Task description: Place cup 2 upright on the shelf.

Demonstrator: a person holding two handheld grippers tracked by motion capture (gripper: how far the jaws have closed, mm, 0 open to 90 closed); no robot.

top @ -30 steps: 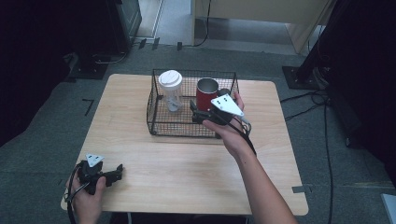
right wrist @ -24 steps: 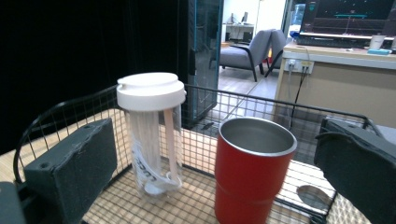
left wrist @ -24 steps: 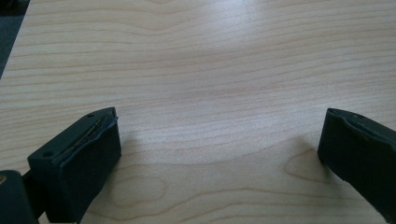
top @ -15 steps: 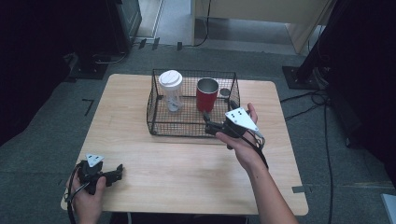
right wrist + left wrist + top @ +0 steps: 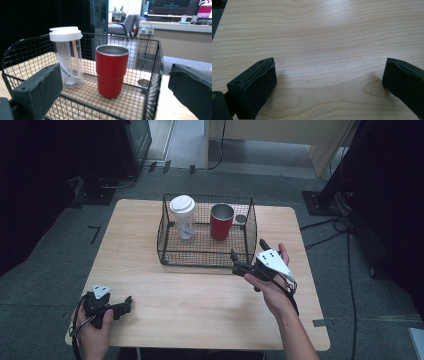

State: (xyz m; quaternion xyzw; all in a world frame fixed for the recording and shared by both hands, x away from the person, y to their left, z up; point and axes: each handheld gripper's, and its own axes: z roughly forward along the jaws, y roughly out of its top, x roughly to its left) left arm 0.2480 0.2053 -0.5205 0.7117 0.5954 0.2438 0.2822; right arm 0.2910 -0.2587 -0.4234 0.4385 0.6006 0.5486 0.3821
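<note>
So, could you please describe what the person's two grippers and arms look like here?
Both are black handheld tools. The right gripper and the left gripper each carry a grey three-cornered plate with small dark dots on top, and a black cable trails from each. In the gripper views the jaws are blocky black pads, the left one's with a screw hole at each end. No sleeve shows on either forearm.

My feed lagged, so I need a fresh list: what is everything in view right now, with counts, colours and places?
Table: one, light wood, centre of the high view.
Basket: one, black wire, far middle of the table.
Cup: one, red with metal rim, upright in the basket's right part.
Bottle: one, clear with white lid, upright in the basket's left part.
Small round thing: one, grey, behind the cup; too small to identify.
Left tool: black, open, near-left table corner.
Right tool: black, open, just outside the basket's near-right corner.
</note>
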